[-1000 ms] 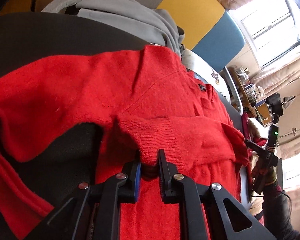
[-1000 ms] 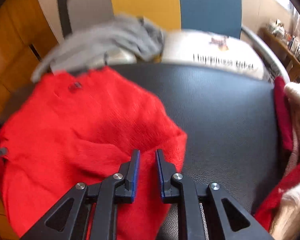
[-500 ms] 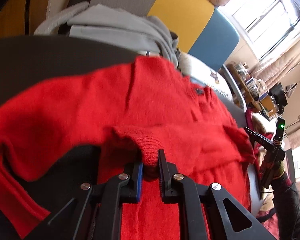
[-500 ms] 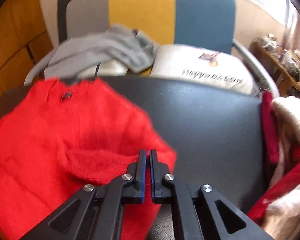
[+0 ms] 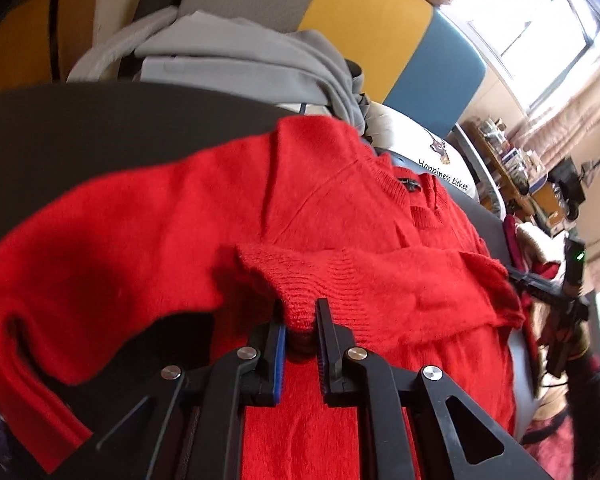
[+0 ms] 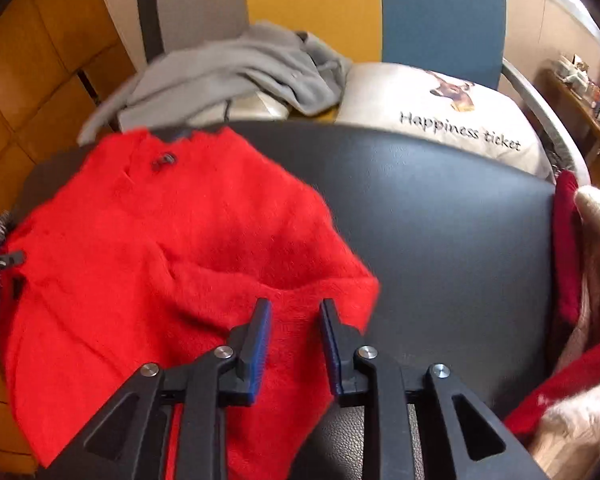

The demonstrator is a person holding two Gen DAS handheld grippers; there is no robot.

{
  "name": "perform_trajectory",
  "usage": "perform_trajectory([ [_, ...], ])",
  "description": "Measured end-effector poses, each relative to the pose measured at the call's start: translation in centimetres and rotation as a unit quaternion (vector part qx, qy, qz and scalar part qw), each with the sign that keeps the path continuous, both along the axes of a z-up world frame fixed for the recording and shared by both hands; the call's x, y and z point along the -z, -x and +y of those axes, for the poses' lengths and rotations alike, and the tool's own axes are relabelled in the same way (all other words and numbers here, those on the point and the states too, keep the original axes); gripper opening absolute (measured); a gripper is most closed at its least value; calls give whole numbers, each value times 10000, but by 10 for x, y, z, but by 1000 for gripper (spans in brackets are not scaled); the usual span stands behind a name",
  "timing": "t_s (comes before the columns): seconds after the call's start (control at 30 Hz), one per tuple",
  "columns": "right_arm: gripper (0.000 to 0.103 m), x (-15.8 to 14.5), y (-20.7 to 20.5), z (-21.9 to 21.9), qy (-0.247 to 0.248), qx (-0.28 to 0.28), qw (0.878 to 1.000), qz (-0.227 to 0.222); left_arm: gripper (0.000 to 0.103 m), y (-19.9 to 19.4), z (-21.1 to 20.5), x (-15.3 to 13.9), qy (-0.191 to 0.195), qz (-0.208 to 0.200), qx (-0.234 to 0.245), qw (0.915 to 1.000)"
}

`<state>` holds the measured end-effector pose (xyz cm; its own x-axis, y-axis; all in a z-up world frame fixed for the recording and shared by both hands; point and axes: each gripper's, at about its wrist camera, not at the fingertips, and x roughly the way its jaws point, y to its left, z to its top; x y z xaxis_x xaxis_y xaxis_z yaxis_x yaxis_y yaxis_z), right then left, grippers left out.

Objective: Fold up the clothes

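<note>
A red knit sweater (image 5: 160, 232) lies spread on a black leather surface (image 6: 440, 220). In the left wrist view my left gripper (image 5: 301, 316) is shut on the ribbed cuff (image 5: 300, 284) of one sleeve. That sleeve lies folded across the sweater's body. In the right wrist view my right gripper (image 6: 294, 320) is open just above the sweater's (image 6: 180, 240) right edge, with nothing pinched between its fingers. The left wrist view also shows the right gripper (image 5: 556, 300) at the sweater's far side.
A grey garment (image 6: 240, 76) and a white cushion (image 6: 440, 116) printed "Happiness ticket" sit behind the surface, in front of grey, yellow and blue chair backs. A pile of cream and dark red clothes (image 6: 592, 240) lies at the right edge. A shelf stands by the window.
My right gripper closed on the sweater's right edge, then opened and let it go. The left gripper has kept hold of the cuff and drawn it slightly across the body.
</note>
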<state>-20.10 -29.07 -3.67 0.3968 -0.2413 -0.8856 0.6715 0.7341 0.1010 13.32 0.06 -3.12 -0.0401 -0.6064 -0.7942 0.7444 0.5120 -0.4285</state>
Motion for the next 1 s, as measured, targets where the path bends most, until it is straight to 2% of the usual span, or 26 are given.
perform_trajectory([
  [0.1, 25, 14, -4, -8, -278, 262, 9992, -66, 13, 1, 1, 2, -26, 24, -5, 10000],
  [0.17, 25, 13, -6, -11, -357, 374, 9985, -167, 13, 3, 0, -1, -38, -67, 59, 10000],
  [0.27, 25, 6, -9, -5, -307, 337, 9989, -58, 15, 2, 2, -7, 6, -55, 181, 9998],
  [0.3, 25, 3, -9, -2, -242, 289, 9993, -78, 21, 1, 4, -10, 32, -79, 238, 9997],
  [0.33, 25, 0, -10, 1, -204, 206, 9995, -112, 38, 0, 6, -12, 23, -108, 269, 9996],
  [0.37, 25, -2, -12, 4, -168, 124, 9997, -123, 47, -1, 8, -13, 10, -136, 297, 9995],
  [0.4, 25, -1, -13, 7, -149, 54, 9999, -70, 63, -4, 11, -14, 47, -136, 268, 9995],
  [0.5, 25, 7, -19, 10, -184, -61, 9997, 127, 66, -19, 13, -14, 196, 53, 114, 9997],
  [0.57, 25, 8, -19, 9, -203, -40, 9997, 94, 71, -28, 6, -11, 226, 244, 73, 9994],
  [0.67, 26, 10, -21, 10, -206, -29, 9997, 104, 71, -28, -16, -5, -98, -120, 149, 9998],
  [0.7, 26, 9, -22, 11, -183, -81, 9997, 150, 70, -24, -22, -4, -191, -282, 316, 9989],
  [0.77, 26, 5, -21, 14, -159, -241, 9993, 242, 70, -14, -32, 0, -368, -617, 696, 9950],
  [0.83, 26, -1, -16, 16, -184, -345, 9991, 149, 71, -4, -42, 3, -544, -951, 1075, 9882],
  [1.0, 26, 1, -16, 24, -269, -683, 9969, 268, 74, 18, -63, 13, -974, -1679, 1924, 9619],
])
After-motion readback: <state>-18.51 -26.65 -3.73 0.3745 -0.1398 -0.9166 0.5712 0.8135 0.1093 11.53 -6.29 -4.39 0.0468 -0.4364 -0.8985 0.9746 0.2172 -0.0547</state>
